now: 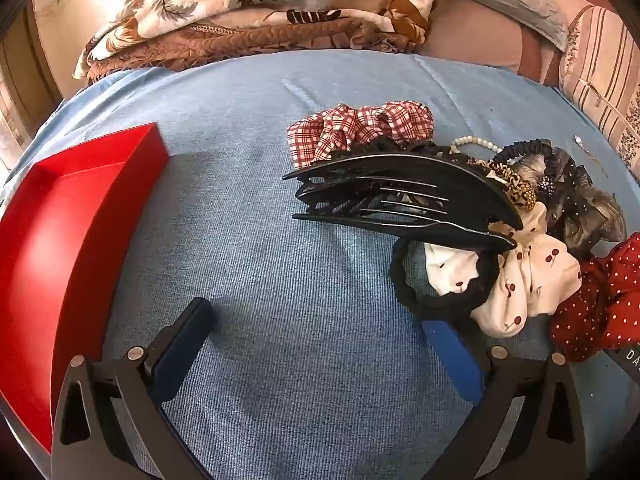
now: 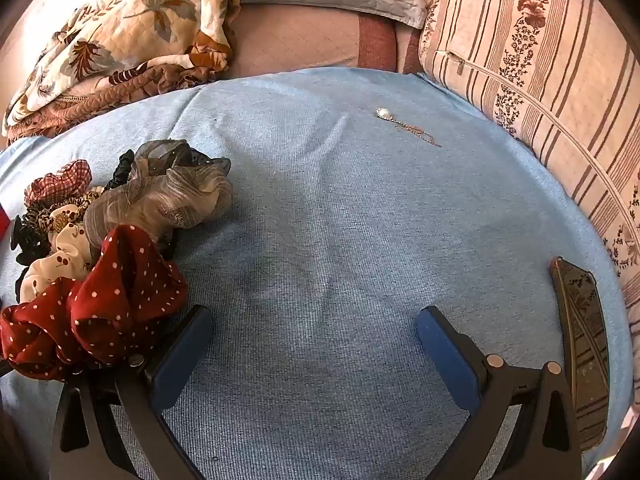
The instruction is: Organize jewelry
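While both tools hung tilted over the blue cloth [image 1: 280, 280], the left gripper [image 1: 320, 320] stood spread wide and empty, a red tray [image 1: 60, 240] at its left and a black claw clip [image 1: 400, 196] atop the scrunchie pile [image 1: 520, 280] ahead-right; the right gripper [image 2: 314, 322], equally spread, faced a pearl pendant [image 2: 383, 112] far ahead

Materials check: mostly soft cloth, a few hard bits.

You're on a matt, ribbed blue cloth cover [image 1: 280, 240]. Red tray [image 1: 60, 240] looks like smooth, satin plastic. Big black hair claw [image 1: 400, 196] is glossy plastic. Polka-dot scrunchie [image 2: 100, 300] is smooth woven fabric, the grey one [image 2: 168, 196] sheer and gauzy. Pendant [image 2: 383, 113] has a shiny pearl-like bead on a fine metal chain. Your gripper pads [image 2: 444, 356] look matt blue.
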Motion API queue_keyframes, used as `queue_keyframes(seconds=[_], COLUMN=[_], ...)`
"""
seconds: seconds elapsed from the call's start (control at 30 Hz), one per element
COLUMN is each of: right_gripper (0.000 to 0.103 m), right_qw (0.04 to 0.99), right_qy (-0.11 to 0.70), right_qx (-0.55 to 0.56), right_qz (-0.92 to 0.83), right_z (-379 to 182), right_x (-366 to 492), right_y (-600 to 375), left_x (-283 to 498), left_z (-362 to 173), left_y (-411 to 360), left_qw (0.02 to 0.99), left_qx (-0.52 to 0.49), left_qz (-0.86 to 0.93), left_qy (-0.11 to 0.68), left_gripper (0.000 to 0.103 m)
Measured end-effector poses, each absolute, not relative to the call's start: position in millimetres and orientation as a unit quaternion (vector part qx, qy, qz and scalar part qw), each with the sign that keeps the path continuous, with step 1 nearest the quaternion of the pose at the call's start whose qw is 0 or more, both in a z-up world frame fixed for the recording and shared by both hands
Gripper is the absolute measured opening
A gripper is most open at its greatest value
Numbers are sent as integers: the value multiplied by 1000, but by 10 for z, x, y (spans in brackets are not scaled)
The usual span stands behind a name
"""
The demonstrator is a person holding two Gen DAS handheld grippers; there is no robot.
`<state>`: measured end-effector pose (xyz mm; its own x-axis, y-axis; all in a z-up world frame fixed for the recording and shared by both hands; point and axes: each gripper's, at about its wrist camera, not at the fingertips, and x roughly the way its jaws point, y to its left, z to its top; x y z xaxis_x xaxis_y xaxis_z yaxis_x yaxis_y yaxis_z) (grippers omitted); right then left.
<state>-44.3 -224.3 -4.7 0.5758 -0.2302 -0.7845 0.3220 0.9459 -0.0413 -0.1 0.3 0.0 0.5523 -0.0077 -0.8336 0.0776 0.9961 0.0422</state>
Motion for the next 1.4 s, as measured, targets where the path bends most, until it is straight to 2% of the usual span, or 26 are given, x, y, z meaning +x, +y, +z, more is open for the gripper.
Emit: queue_keyframes(seconds=[1.1, 1.4], right_gripper=[103, 103], right_qw=[886, 875], right_qy=[434, 461], right_qx=[51, 68], right_qz=[-156, -129], right_z=[-52, -32], right_x=[-430, -418], right_y=[-2244, -2287], left_x=[-19, -105], left_z=[9, 75], left_y=[-26, 43], left_qw=[881, 860], left_qx=[39, 47], left_qz=[-27, -70], left_qy=[471, 504], left_gripper=[103, 103])
